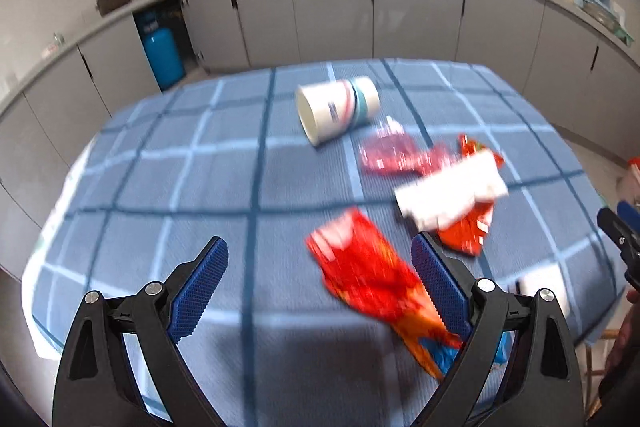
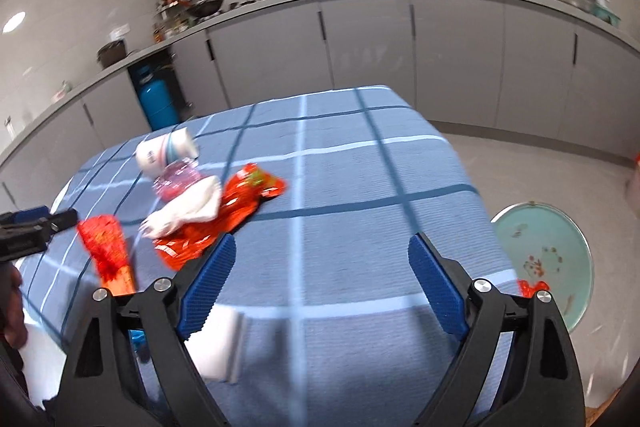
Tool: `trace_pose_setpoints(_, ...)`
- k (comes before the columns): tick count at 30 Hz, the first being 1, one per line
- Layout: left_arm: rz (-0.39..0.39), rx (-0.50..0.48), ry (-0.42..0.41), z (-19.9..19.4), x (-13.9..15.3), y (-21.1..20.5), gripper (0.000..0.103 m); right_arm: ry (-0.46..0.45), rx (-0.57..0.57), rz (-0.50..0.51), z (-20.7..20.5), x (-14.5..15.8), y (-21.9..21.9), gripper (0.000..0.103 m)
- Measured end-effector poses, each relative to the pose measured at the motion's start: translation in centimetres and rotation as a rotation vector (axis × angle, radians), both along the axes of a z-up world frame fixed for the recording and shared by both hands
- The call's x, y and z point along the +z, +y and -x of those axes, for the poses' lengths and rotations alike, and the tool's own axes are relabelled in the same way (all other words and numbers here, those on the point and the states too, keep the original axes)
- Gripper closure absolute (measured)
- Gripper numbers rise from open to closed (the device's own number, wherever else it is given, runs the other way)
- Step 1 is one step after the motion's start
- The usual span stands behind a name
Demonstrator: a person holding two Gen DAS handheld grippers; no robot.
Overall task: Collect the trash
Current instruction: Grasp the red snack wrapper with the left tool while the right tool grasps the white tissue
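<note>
The left hand-held gripper (image 1: 320,287) hangs spread wide and grasps nothing, its 2 blue pads flanking a red snack wrapper (image 1: 372,287) on the blue checked worktop (image 1: 180,187), apparently lined up to pinch it. The right hand-held gripper (image 2: 322,281) is likewise released, over bare cloth. Beyond lie a white tissue (image 1: 452,195) over another red wrapper (image 1: 468,231), pink plastic (image 1: 396,155) and a tipped paper cup (image 1: 336,109), clustered as trash awaiting collection.
</note>
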State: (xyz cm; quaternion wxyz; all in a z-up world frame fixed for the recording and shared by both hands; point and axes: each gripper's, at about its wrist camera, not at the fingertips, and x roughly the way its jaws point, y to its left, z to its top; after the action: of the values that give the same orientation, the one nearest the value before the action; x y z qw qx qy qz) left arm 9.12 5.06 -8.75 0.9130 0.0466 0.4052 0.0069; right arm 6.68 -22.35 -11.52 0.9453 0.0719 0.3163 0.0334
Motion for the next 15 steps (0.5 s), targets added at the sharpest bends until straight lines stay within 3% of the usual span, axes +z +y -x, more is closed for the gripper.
trace_pose_setpoints(12, 0.081, -0.023, 0.100, -1.4, -4.5, -1.9, 0.012, 0.012, 0.019, 0.043, 0.1, 0.3, 2.5, 0.011)
trace_pose_setpoints(13, 0.090, -0.025, 0.105, -1.6, -4.8, -2.0, 0.016, 0.013, 0.022, 0.044, -0.1, 0.3, 2.6, 0.011)
trace_pose_setpoints(15, 0.102, -0.039, 0.122, -2.0, -5.1, -2.1, 0.041, 0.015, 0.031, 0.043, -0.5, 0.5, 2.9, 0.011)
